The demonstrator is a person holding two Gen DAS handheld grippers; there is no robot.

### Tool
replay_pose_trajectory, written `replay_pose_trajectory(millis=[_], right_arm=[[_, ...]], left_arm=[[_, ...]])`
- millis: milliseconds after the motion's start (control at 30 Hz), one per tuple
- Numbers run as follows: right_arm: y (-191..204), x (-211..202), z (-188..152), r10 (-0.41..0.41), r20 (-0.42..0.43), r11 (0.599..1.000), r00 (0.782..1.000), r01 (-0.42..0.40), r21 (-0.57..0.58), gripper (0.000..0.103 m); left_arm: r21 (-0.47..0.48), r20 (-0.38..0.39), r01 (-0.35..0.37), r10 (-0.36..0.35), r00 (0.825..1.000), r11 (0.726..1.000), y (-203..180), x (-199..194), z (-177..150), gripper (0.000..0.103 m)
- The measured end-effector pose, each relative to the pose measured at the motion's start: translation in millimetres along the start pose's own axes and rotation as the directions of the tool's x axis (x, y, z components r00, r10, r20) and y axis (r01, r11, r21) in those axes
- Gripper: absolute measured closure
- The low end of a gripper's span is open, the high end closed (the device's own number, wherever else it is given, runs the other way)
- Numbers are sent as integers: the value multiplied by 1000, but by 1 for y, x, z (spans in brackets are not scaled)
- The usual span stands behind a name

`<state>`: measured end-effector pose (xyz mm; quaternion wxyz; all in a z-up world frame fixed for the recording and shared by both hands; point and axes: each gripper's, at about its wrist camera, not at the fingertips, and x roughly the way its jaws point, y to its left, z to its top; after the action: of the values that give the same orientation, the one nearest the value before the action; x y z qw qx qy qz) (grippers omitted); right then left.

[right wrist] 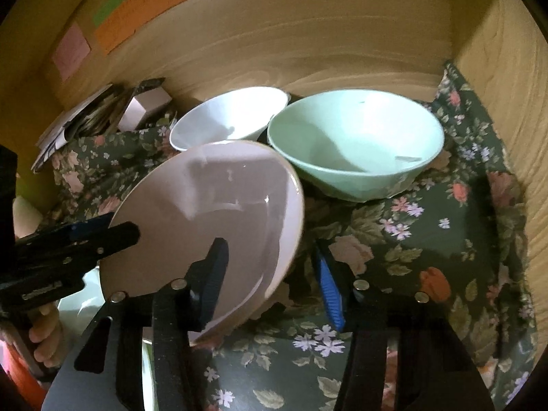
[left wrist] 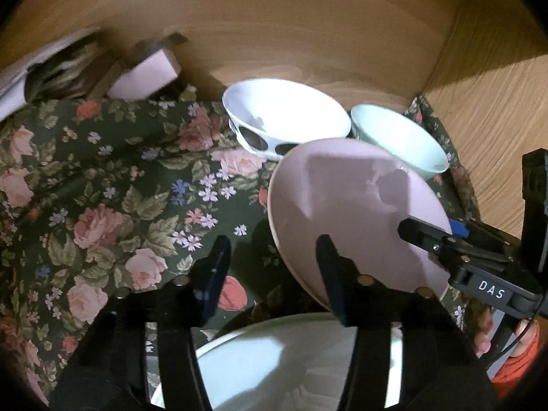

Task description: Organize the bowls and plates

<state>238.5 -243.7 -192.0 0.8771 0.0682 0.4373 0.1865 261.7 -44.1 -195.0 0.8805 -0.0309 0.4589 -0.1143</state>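
Observation:
A pale pink plate [left wrist: 356,212] is held tilted above the floral cloth; it also shows in the right wrist view [right wrist: 205,212]. My right gripper [right wrist: 274,277] has its jaws wide apart around the plate's lower right rim, not clamped. My left gripper [left wrist: 274,274] is also open, its right finger [left wrist: 330,274] in front of the plate's edge. In each view the other gripper reaches onto the plate from the side. A white bowl [left wrist: 284,116] and a mint green bowl [left wrist: 400,137] stand upright behind the plate, also in the right wrist view [right wrist: 233,116] [right wrist: 356,140].
A mint green plate [left wrist: 274,359] lies below the left gripper. A dark floral cloth [left wrist: 102,188] covers the surface. Wooden walls [left wrist: 308,34] enclose the back and right. A small white box [left wrist: 144,75] and papers [left wrist: 41,72] sit at the back left.

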Motion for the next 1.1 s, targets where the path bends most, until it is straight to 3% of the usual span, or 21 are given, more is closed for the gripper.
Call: replay_pose_trajectory(millis=[167,300,633,1100], right_arm=[[-1,8,-1,43,-29,999,999,-42,23,71],[2,8,0,44,-28,999,999,-43,24,73],[2,3,1,48,-29,998,998,-47,38,75],[23,-28,3,65,24,998,998,-65,11,75]], left_arm=[[2,-9,15,-15,1000,1000,-3,3,1,64],[30,-9,37,-37,999,999,-10,5,1,79],[45,6,12,-12,1000,999,-13,5,0,79],[16,104,18,-20,994,1000,-10,-34,-10,79]])
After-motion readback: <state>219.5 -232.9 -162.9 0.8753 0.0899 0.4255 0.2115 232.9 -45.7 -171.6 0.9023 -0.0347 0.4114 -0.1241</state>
